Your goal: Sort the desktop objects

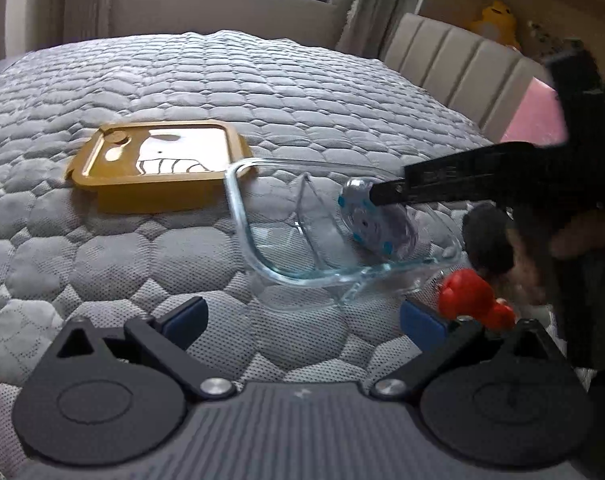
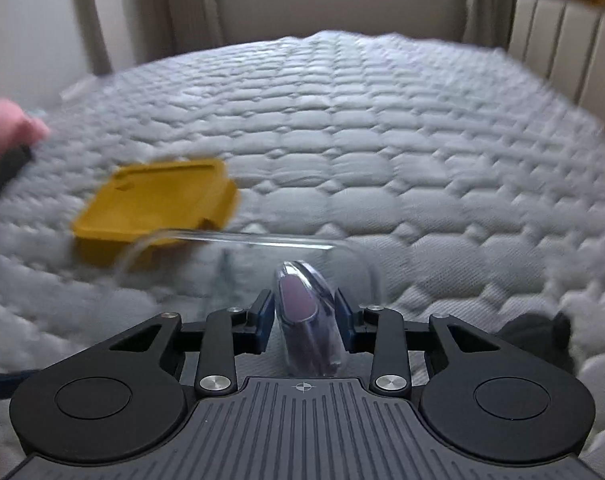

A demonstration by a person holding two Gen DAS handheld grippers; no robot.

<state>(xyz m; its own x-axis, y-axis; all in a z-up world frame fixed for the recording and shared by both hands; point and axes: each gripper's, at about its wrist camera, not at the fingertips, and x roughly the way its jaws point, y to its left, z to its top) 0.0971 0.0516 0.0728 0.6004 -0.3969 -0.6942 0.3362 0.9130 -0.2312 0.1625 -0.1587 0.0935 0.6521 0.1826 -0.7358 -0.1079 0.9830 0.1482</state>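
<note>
- Clear plastic case [image 2: 310, 316], with a purplish inside and blue dots on its face, is the task's thing here: it sits clamped edge-on between the blue pads of my right gripper [image 2: 304, 316], its long axis running away from me along the fingers.
- Position: in the left wrist view the case [image 1: 376, 220] hangs over the right half of the glass container [image 1: 302, 236], tilted, just right of the container's inner divider; whether it touches the glass floor I cannot tell.
- Deciding relation: the container's open mouth lies directly below and ahead of my right fingers, so I judge that a release would drop the case into it.
- My left gripper [image 1: 302, 320] stands spread wide and holds nothing, near the container's near edge.
- Surroundings: the yellow lid [image 1: 158, 160] lies flat on the quilted mattress [image 1: 262, 92], far-left of the container; a red toy [image 1: 468, 292] and a dark fuzzy object [image 1: 488, 240] lie to its right.
</note>
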